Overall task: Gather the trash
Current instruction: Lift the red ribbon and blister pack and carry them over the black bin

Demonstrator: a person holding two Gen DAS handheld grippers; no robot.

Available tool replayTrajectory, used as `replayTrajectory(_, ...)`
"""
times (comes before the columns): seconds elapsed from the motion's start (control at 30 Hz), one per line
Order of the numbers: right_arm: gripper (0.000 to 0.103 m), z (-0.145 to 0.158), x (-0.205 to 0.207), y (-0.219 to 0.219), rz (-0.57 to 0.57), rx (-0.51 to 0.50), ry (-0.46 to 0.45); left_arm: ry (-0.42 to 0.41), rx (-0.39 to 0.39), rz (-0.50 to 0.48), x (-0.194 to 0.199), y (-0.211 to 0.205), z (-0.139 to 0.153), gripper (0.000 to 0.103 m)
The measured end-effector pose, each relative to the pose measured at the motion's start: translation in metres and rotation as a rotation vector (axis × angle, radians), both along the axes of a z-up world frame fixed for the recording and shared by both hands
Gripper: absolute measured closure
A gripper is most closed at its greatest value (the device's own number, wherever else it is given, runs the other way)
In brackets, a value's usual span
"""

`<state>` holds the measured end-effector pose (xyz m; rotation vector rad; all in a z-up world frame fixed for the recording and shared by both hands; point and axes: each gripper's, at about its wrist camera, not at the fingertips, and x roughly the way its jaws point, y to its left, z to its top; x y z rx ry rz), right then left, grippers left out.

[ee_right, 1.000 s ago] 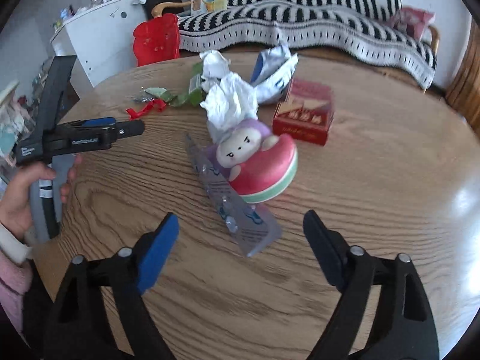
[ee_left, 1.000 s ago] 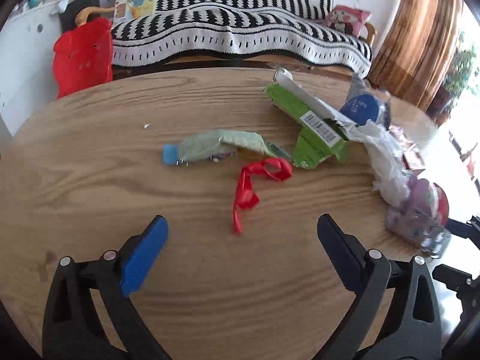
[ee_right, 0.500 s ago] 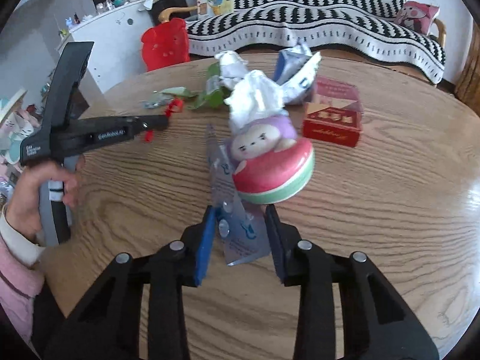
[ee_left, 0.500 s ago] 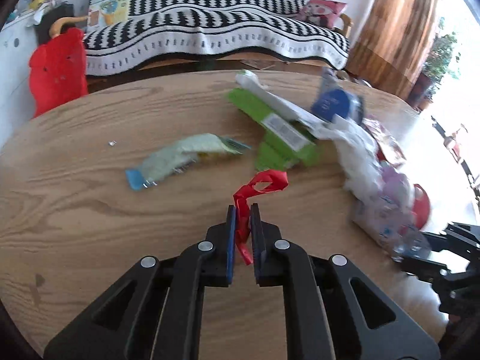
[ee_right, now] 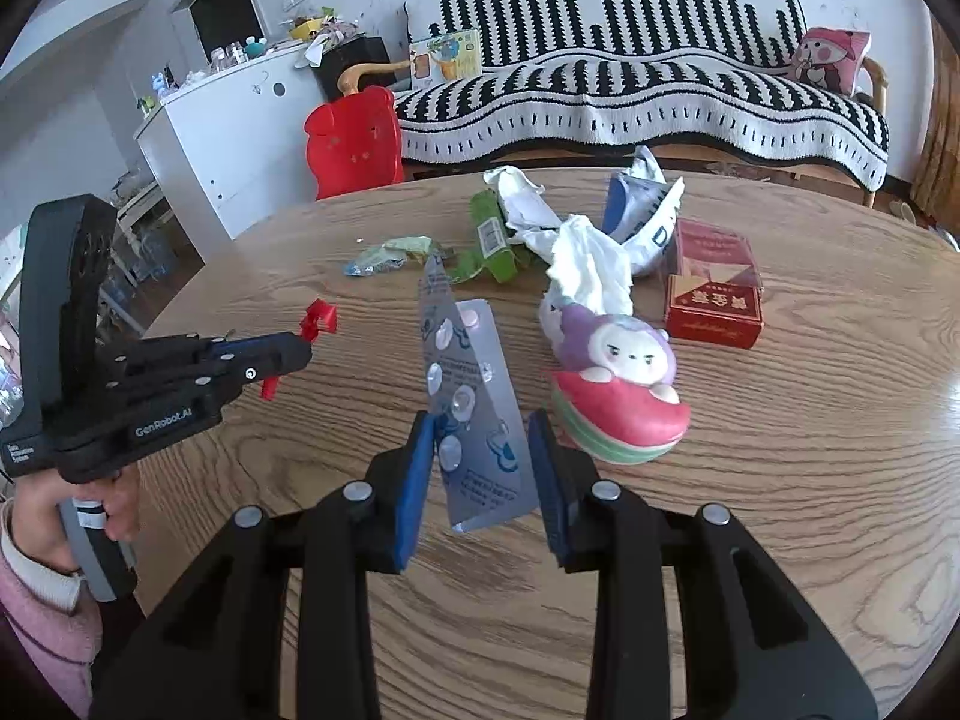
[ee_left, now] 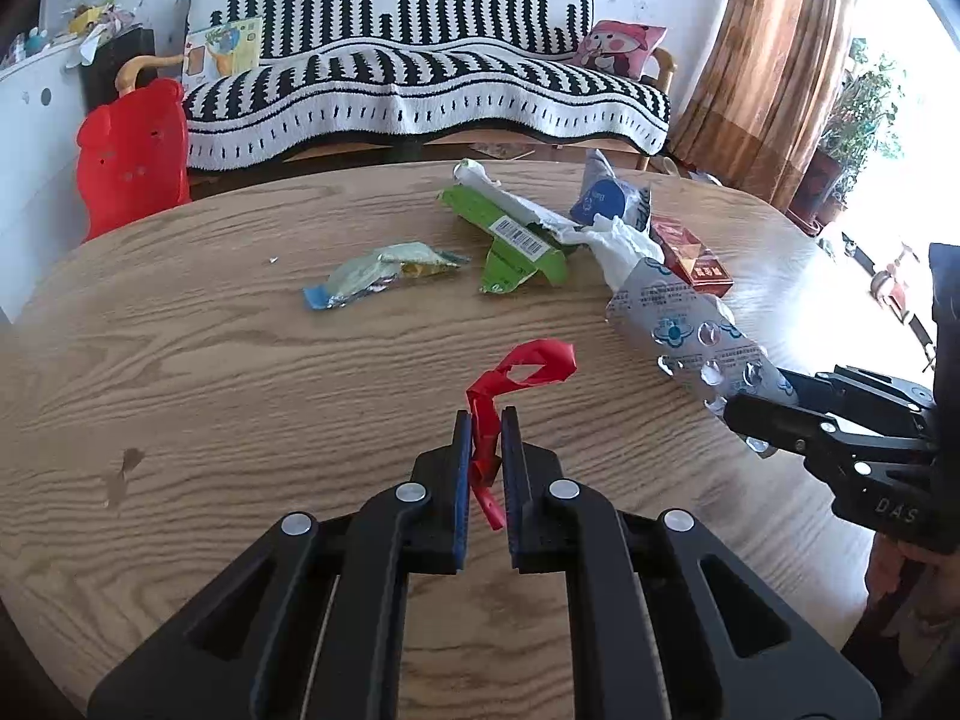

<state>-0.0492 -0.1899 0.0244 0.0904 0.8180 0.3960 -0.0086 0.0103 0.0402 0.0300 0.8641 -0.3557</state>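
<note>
My left gripper (ee_left: 485,420) is shut on a crumpled red paper strip (ee_left: 534,366), whose loop sticks up past the fingertips above the wooden table (ee_left: 240,360). The right wrist view shows that gripper (ee_right: 300,354) at the left with the red strip (ee_right: 318,318) at its tip. My right gripper (ee_right: 480,438) is shut on a silver blister pack (ee_right: 468,372), held tilted off the table. In the left wrist view the pack (ee_left: 684,324) juts from the right gripper (ee_left: 756,420).
A green carton (ee_left: 516,240), pale wrapper (ee_left: 378,273), white tissue (ee_right: 591,264), blue-white bag (ee_right: 642,210), red box (ee_right: 714,294) and a plush toy (ee_right: 618,384) lie on the table. A red chair (ee_right: 354,138), white cabinet (ee_right: 240,138) and striped sofa (ee_left: 420,90) stand behind it.
Both grippers went from wide open to shut: the left on the red strip, the right on the blister pack. Both then rose, lifting the strip and the pack off the table.
</note>
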Motion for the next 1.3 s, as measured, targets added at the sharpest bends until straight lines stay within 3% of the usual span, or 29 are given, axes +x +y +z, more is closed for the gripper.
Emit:
replayTrajectory(0.43, 0.070, -0.021, 0.008, 0.017, 0.017, -0.086, 0.051, 0.010, -0.014, -0.024, 0.003, 0.001, -0.001, 0.095)
replayTrajectory(1.3, 0.070, -0.021, 0.006, 0.010, 0.002, -0.085, 0.048, 0.016, 0.006, -0.040, 0.004, -0.007, -0.003, 0.095)
